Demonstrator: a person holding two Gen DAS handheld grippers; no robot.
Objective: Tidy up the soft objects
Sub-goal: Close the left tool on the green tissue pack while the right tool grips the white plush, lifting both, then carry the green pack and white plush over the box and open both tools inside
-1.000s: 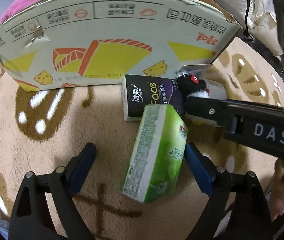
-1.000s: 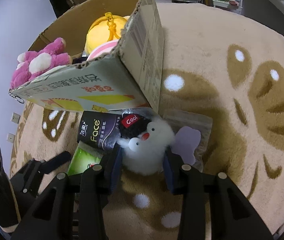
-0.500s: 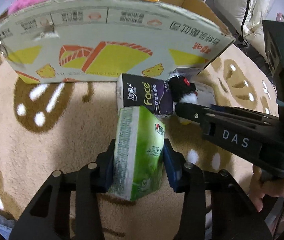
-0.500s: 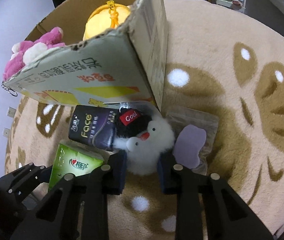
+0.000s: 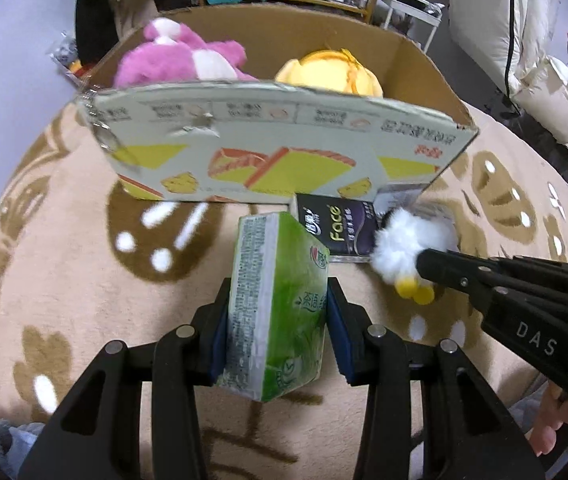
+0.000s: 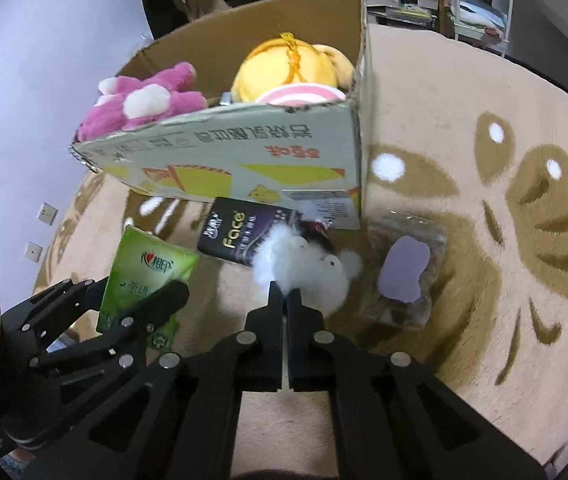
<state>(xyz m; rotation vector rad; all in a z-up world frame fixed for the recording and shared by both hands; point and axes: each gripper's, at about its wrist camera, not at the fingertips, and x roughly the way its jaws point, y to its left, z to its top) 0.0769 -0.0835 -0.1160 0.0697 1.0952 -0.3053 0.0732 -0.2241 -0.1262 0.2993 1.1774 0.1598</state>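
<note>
Clamping a green tissue pack [image 5: 280, 308], the left tool [image 5: 276, 320] grips firmly; the right tool [image 6: 284, 300] pinches the white plush toy [image 6: 304, 268] tight

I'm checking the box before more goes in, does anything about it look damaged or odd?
Yes: the printed cardboard box has a torn, ragged patch in its near wall by the upper left corner. Its printing is upside down, so it seems to stand inverted.
</note>
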